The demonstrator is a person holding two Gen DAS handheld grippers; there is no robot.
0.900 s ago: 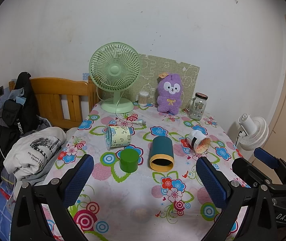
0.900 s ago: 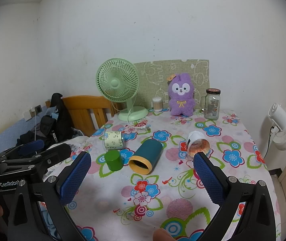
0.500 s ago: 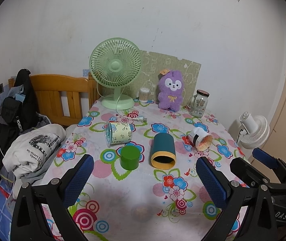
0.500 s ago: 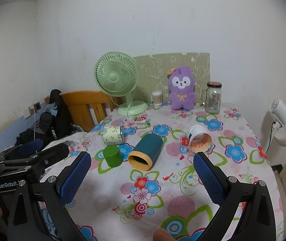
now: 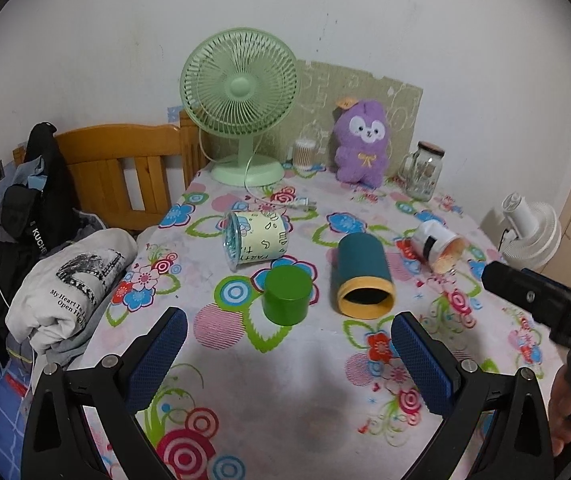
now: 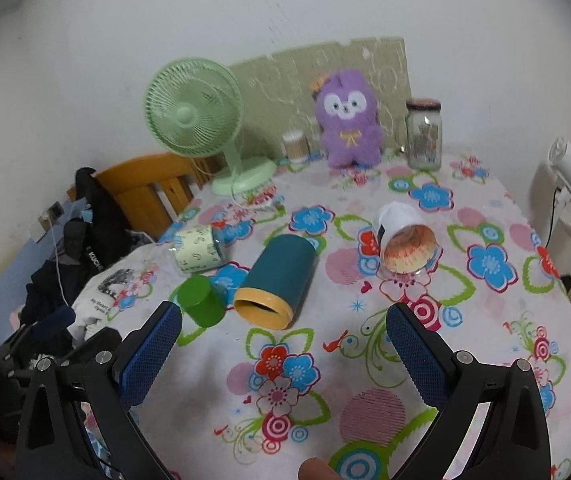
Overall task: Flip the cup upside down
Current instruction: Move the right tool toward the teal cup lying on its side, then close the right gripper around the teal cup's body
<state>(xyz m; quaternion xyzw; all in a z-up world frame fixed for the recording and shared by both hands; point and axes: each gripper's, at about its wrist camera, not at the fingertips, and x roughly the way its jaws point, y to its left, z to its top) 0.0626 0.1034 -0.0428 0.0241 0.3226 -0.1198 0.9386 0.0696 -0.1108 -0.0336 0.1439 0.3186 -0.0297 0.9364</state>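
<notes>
Several cups are on the floral tablecloth (image 5: 285,392). A teal cup with a yellow rim (image 5: 363,282) (image 6: 279,282) lies on its side, mouth toward me. A pale yellow-green printed cup (image 5: 255,240) (image 6: 199,250) lies on its side. A white cup (image 5: 439,244) (image 6: 405,242) lies on its side. A small green cup (image 5: 287,296) (image 6: 201,300) stands mouth down. My left gripper (image 5: 285,354) is open and empty, just short of the green and teal cups. My right gripper (image 6: 283,354) is open and empty in front of the teal cup.
A green desk fan (image 5: 241,100), a purple plush toy (image 5: 361,140), a glass jar (image 5: 423,170) and a cotton-swab holder (image 5: 304,154) stand at the back. Folded clothes (image 5: 69,280) and a wooden chair (image 5: 125,164) are at the left. A white fan (image 5: 529,232) is off the right edge.
Both grippers have moved forward and lower toward the cups. The right gripper has also swung to look down at the teal cup. The cups have not moved.
</notes>
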